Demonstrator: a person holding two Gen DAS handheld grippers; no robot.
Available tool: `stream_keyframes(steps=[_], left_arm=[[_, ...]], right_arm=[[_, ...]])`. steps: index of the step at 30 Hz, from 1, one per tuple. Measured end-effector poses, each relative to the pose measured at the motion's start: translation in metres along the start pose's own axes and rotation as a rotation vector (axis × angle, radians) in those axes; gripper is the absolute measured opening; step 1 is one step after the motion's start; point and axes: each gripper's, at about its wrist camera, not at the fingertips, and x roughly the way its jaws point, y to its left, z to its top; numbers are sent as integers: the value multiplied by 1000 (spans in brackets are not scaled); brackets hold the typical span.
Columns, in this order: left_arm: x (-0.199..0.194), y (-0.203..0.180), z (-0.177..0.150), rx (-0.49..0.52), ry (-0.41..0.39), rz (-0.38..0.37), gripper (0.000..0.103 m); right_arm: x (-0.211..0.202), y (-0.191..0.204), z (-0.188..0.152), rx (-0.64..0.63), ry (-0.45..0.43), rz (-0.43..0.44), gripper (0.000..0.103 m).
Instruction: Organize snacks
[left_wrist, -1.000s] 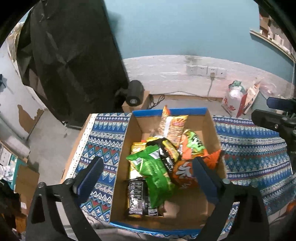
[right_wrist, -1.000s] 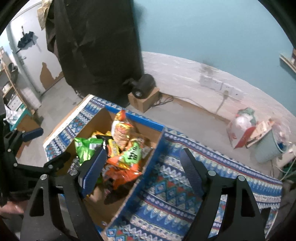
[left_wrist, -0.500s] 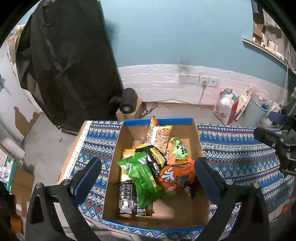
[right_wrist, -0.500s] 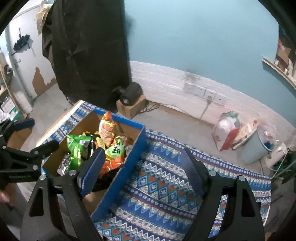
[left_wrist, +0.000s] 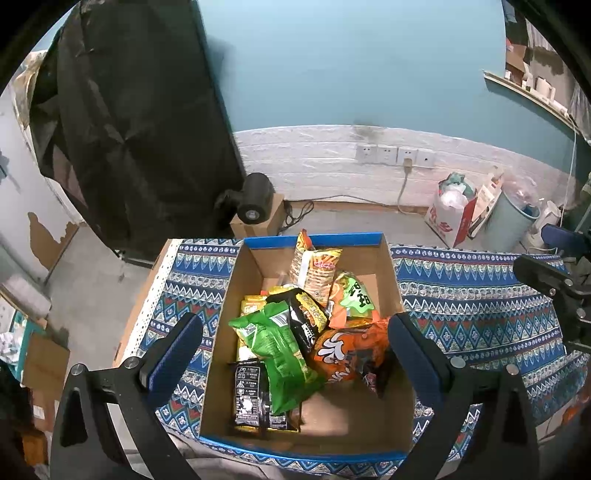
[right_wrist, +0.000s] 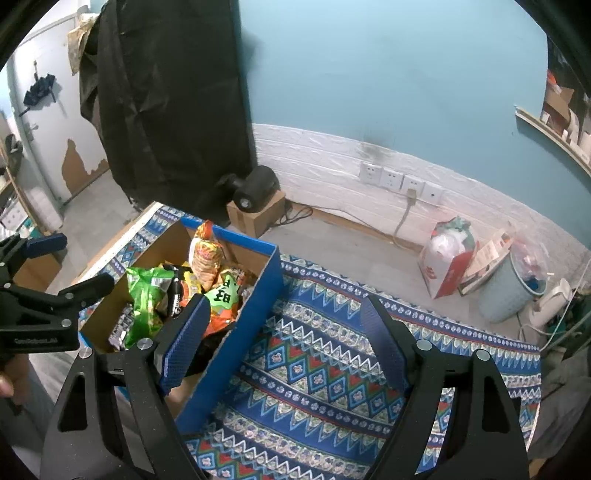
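Note:
A blue-rimmed cardboard box (left_wrist: 240, 291) (right_wrist: 266, 295) on a patterned blue cloth holds several snack bags: a green bag (left_wrist: 275, 347) (right_wrist: 146, 295), an orange bag (left_wrist: 347, 350), a black packet (left_wrist: 251, 395), a tall orange-yellow bag (left_wrist: 314, 269) (right_wrist: 205, 254). My left gripper (left_wrist: 295, 354) is open and empty, held above the box. My right gripper (right_wrist: 284, 332) is open and empty, above the cloth just right of the box. Each gripper shows at the edge of the other's view, the right (left_wrist: 546, 277) and the left (right_wrist: 44, 302).
The blue patterned cloth (right_wrist: 332, 369) covers the table to the right of the box. On the floor behind are a black lamp on a small carton (left_wrist: 255, 206), a red-white bag (left_wrist: 450, 214) and a grey bin (left_wrist: 513, 218). A black sheet hangs at the back left.
Both grippers have pulled back and risen, so the box looks smaller and farther. The snacks have not moved. Both stay open.

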Motion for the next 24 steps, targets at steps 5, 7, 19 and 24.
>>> stream_keyframes(steps=[5, 7, 19, 24], left_arm=[[1, -1, 0, 4, 6, 2, 101], [0, -1, 0, 2, 4, -5, 101], [-2, 0, -1, 0, -5, -14, 101], [0, -2, 0, 9, -3, -1, 101]], right_arm=[[1, 1, 0, 1, 3, 0, 82], [2, 2, 0, 1, 5, 0, 82], [3, 3, 0, -1, 3, -5, 82], [3, 3, -1, -4, 9, -2, 82]])
